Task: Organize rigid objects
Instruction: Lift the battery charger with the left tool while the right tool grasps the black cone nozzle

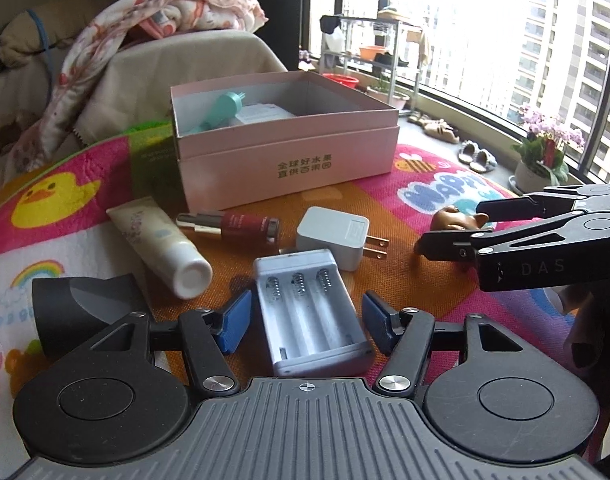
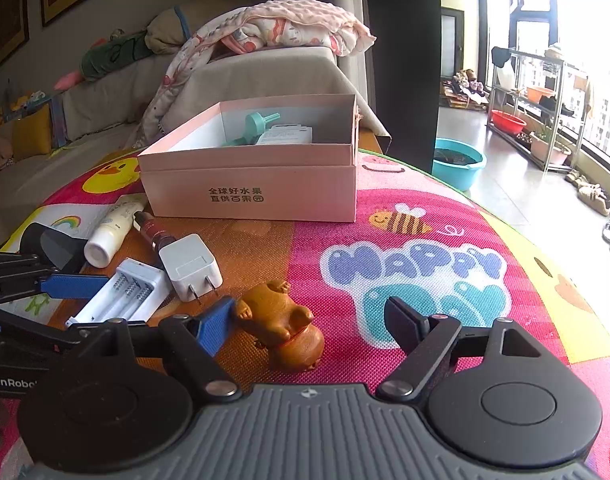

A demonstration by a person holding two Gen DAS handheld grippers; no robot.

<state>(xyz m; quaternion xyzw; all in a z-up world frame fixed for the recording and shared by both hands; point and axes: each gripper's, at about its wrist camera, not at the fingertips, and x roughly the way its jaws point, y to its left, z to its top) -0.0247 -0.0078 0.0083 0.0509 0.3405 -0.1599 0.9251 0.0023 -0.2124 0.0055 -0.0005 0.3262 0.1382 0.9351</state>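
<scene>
A white battery holder (image 1: 311, 312) lies on the play mat between the open fingers of my left gripper (image 1: 305, 322), which straddles it without closing. It also shows in the right wrist view (image 2: 121, 296). My right gripper (image 2: 309, 326) is open around a brown animal figurine (image 2: 283, 330), its left pad touching or nearly touching it. The figurine (image 1: 455, 218) also shows in the left wrist view. A pink open box (image 1: 285, 148) holds a teal item (image 1: 225, 110) and a white packet. A white plug adapter (image 1: 333, 236), a red tube (image 1: 241, 224) and a white cream tube (image 1: 161, 246) lie on the mat.
A black cup-like object (image 1: 81, 312) lies at the left of the mat. A sofa with blankets (image 2: 265, 36) stands behind the box. A teal basin (image 2: 459, 164), a shelf rack and slippers are on the floor at the right, by the window.
</scene>
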